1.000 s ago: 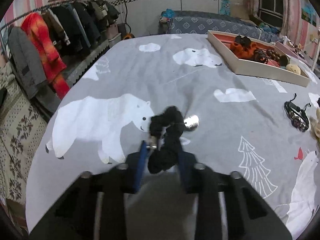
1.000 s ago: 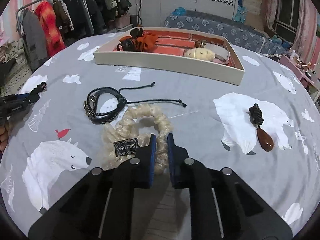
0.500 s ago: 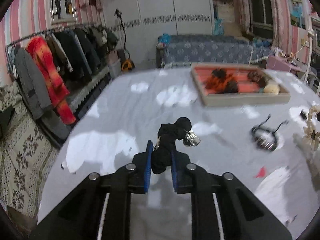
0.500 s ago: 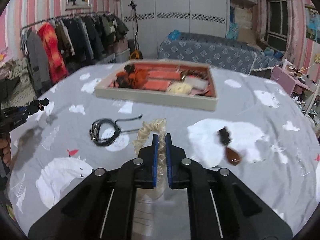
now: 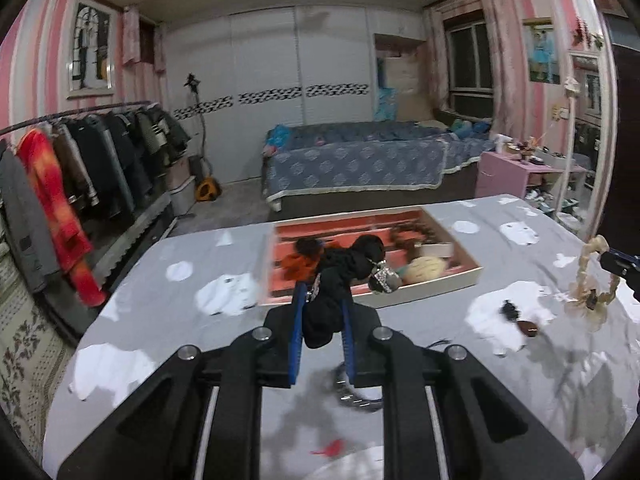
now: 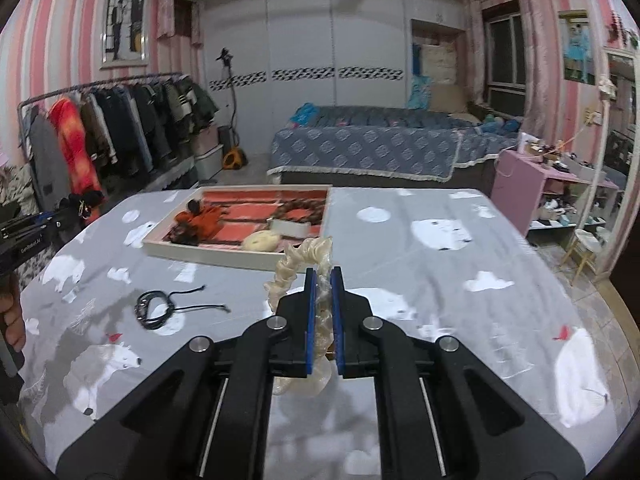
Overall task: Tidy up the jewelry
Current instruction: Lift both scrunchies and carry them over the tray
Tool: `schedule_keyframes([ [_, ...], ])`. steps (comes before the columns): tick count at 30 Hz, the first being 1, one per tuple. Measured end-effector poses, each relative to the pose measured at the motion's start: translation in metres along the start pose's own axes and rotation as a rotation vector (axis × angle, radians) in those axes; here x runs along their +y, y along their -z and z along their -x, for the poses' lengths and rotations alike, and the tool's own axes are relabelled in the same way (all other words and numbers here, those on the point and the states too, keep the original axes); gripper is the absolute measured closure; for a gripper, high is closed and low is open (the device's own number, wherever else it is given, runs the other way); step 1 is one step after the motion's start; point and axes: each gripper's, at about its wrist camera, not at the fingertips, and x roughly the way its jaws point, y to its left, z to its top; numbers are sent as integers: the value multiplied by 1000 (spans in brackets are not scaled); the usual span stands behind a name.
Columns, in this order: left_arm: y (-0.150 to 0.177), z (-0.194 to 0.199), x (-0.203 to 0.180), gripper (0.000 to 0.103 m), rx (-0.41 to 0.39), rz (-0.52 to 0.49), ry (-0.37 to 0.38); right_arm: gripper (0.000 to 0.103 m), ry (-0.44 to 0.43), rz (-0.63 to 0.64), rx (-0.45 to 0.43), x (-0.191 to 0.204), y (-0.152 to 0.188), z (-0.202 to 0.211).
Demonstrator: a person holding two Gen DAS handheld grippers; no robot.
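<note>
Grippers (image 5: 320, 312) (image 6: 323, 292) clamping black scrunchie (image 5: 344, 272), cream scrunchie (image 6: 304, 264)

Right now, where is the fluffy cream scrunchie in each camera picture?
Left wrist view: the cream scrunchie dangles at the far right edge, hanging from the right gripper.
Right wrist view: the cream scrunchie is in the lower middle, pinched between the blue pads, lifted off the bedspread.
Shared landmark: the tray lies beyond it in both.
</note>
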Motion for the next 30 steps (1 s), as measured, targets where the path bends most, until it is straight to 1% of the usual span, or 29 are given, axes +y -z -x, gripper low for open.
schedule_keyframes([
  [2, 0, -2, -13, 86, 4, -12, 18, 95, 13, -16, -5, -10, 1, 5],
  [6, 1, -3, -23, 86, 14, -28, 26, 95, 10, -23, -7, -17, 3, 8],
  [9, 5, -1, -21, 86, 14, -24, 21, 95, 3, -22, -11, -17, 2, 9],
  [14, 9, 1, -12, 86, 15, -10, 4, 95, -13, -8, -21, -6, -4, 7],
  [20, 14, 2, 2, 86, 13, 28, -5, 95, -27, 2, -38, 7, -14, 6],
  [24, 5, 2, 7, 86, 1, 32, -9, 95, -34, 26, -56, 19, -30, 5],
  [26, -5, 1, 10, 86, -12, 28, -12, 95, -36, 39, -67, 23, -39, 4],
  [30, -28, -6, 18, 86, -41, 38, -16, 95, -38, 65, -106, 34, -68, -2],
])
